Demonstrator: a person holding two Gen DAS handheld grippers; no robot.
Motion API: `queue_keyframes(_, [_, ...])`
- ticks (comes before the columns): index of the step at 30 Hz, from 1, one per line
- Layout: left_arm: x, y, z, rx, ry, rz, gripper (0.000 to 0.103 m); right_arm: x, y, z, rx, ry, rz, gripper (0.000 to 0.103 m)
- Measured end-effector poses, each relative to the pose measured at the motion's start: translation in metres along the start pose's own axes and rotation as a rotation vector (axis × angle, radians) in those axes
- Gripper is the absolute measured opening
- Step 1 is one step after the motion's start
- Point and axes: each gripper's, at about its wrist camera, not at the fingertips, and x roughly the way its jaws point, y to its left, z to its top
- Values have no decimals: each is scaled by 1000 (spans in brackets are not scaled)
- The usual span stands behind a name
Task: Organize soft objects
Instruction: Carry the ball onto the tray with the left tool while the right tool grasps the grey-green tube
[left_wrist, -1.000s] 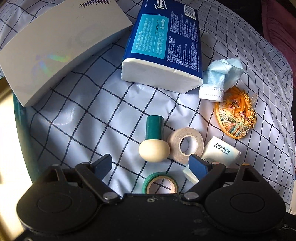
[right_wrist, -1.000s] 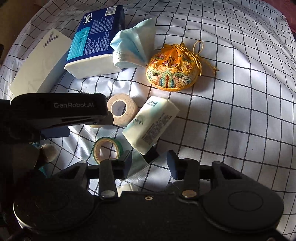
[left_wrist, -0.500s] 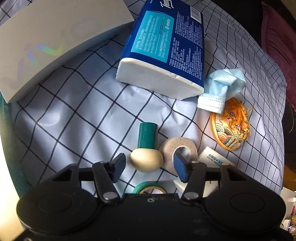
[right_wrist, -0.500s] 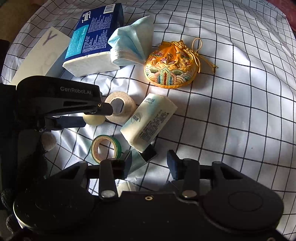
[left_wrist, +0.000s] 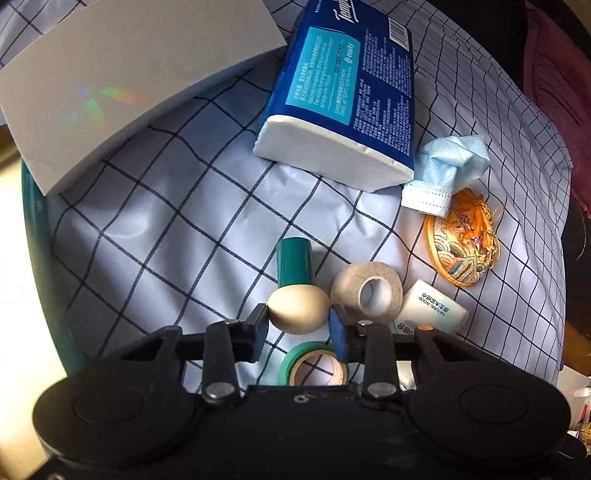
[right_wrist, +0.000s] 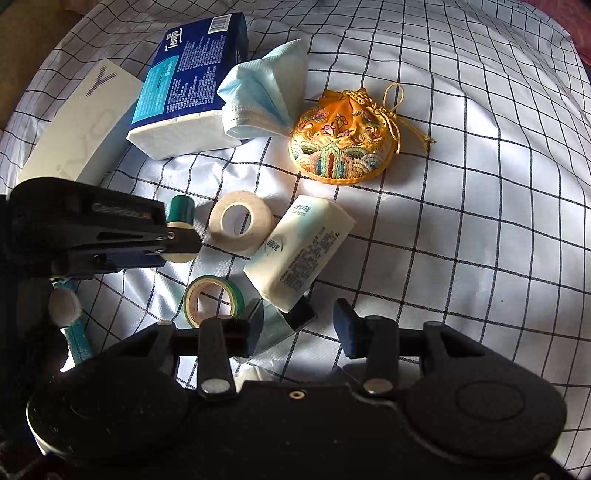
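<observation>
A makeup sponge with a cream head and a green handle lies on the checked cloth. My left gripper is closed around the cream head, one finger touching each side; it also shows in the right wrist view. My right gripper is open and empty, low over the cloth just in front of a small white tissue pack. Nearby lie a white tape roll, a green tape roll, a blue face mask and an embroidered orange pouch.
A blue Tempo tissue pack and a white box lie at the far left. A dark flat item lies under the small tissue pack. The checked cloth stretches to the right. A maroon fabric lies beyond the cloth edge.
My left gripper moved forward and its fingers closed in from wide open onto the sponge's cream head. My right gripper stayed open and barely moved.
</observation>
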Motion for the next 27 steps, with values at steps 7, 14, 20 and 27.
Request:
queue_keyframes(7, [-22, 14, 1, -30, -13, 5, 32, 0, 2, -1, -26, 6, 36, 45])
queue_keyframes(14, [-44, 23, -2, -19, -28, 8, 32, 0, 18, -13, -163, -25, 57, 49])
queue_keyframes(20, [-60, 32, -6, -11, -51, 19, 32, 3, 33, -22, -278, -62, 59, 51])
queue_keyframes(27, [-78, 47, -8, -11, -63, 30, 32, 25, 45, -29, -365, -36, -22, 63])
